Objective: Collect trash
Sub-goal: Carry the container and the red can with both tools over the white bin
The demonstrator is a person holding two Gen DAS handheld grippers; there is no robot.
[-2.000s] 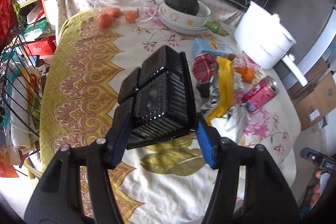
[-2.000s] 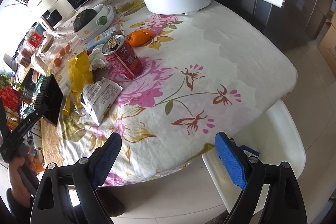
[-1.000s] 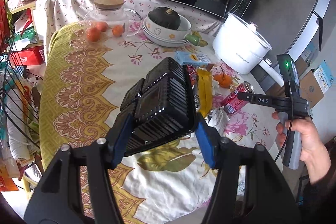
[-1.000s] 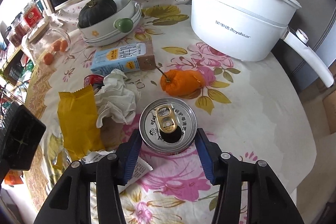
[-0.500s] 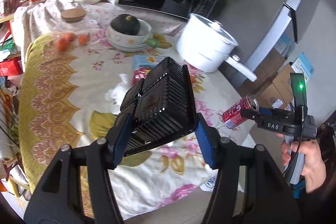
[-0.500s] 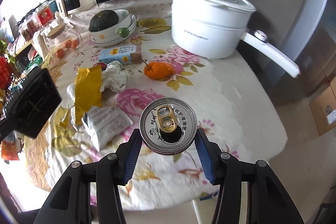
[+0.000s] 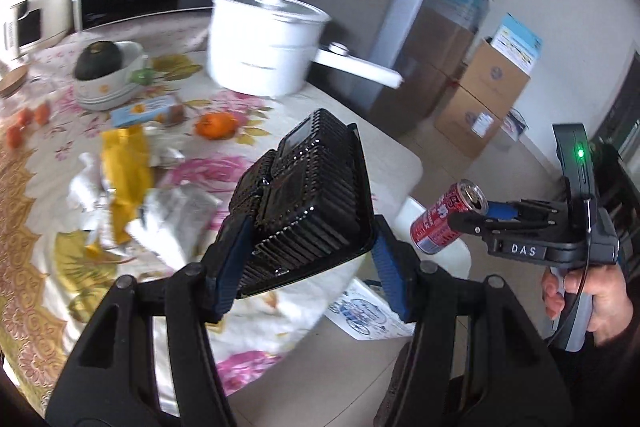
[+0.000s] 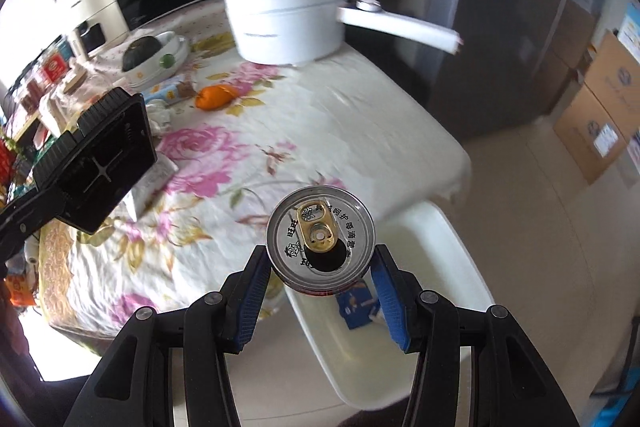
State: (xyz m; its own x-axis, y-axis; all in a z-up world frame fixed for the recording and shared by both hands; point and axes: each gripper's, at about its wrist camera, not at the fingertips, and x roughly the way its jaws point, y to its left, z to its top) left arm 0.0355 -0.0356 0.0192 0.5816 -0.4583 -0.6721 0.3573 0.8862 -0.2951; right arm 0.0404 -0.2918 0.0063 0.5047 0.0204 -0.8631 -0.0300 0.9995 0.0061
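Right gripper (image 8: 320,291) jaws pinching the red drink can (image 8: 321,237), opened top facing the camera, held in the air past the worktop (image 8: 360,115) edge, above a white chair seat (image 8: 420,327). Left gripper (image 7: 308,263) jaws clamped on a black slatted plastic basket (image 7: 308,195). Yellow wrapper (image 7: 126,163) and crumpled tissue (image 7: 82,183) lie on the worktop.

white pot (image 7: 264,45) motion-blurred at twelve o'clock, wrappers (image 7: 120,187) smeared at nine, red can (image 8: 320,239) body hidden beneath its lid
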